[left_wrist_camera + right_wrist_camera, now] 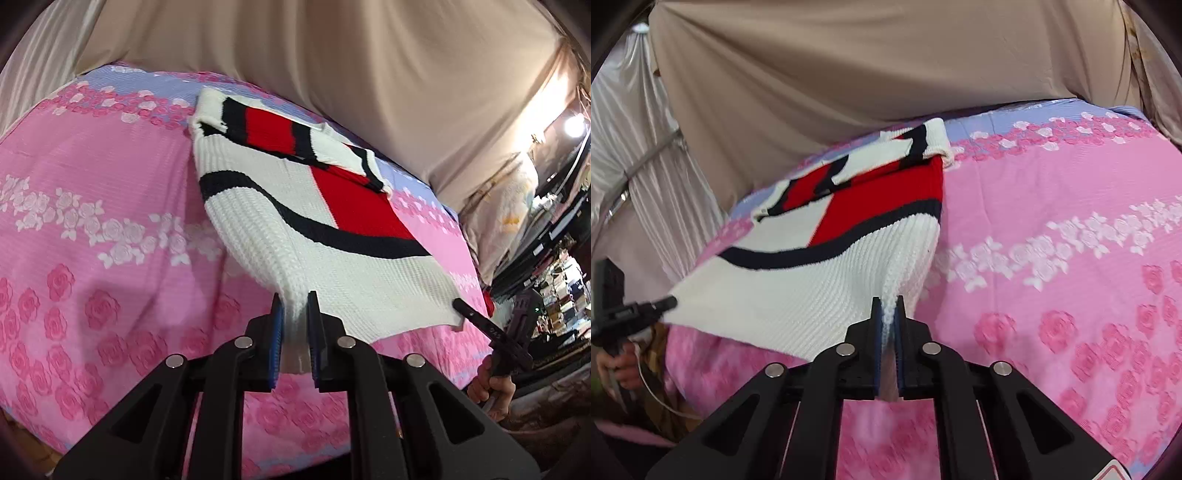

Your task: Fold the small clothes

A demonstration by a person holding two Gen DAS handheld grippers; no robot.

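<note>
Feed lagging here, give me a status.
Left tool and right tool each shut on sweater hem corners. Hem lifted, sleeves folded in. Bedspread unobstructed.

Open pink bedspread (1071, 277) lies bare right of the sweater (798, 288); the beige curtain (849, 74) closes off the bed's far edge.

Both grippers are black with silver round pivot pins, blue-padded fingers (277, 325), perhaps ribbed.

Pink rose-print bedspread (92, 229), beige draped curtain (332, 55), bright lamp (574, 125)
</note>
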